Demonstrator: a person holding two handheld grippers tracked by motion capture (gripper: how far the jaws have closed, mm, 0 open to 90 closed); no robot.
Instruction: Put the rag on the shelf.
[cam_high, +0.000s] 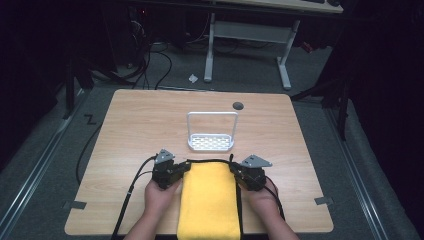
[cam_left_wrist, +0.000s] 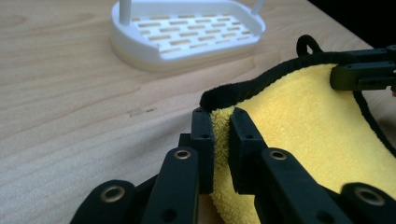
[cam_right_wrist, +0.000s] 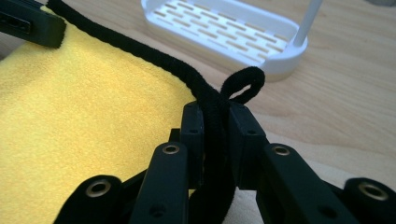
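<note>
A yellow towel (cam_high: 209, 200) with a black trim lies on the near middle of the wooden table (cam_high: 150, 120) and hangs over its front edge. My left gripper (cam_high: 183, 170) is shut on the towel's far left corner; its jaws pinch the yellow towel (cam_left_wrist: 299, 121) just under the trim. My right gripper (cam_high: 235, 171) is shut on the far right corner, jaws closed on the black trim of the towel (cam_right_wrist: 93, 116) beside a small black hanging loop (cam_right_wrist: 243, 84). My left gripper (cam_left_wrist: 220, 122) and my right gripper (cam_right_wrist: 215, 116) hold the far edge slightly off the wood.
A white slotted rack (cam_high: 211, 142) with a tall wire handle stands just beyond the towel, mid-table. It appears close ahead as the rack (cam_left_wrist: 187, 32) and rack (cam_right_wrist: 224, 32). A dark round grommet (cam_high: 238, 105) sits near the far edge. Cables (cam_high: 131, 190) trail off the front.
</note>
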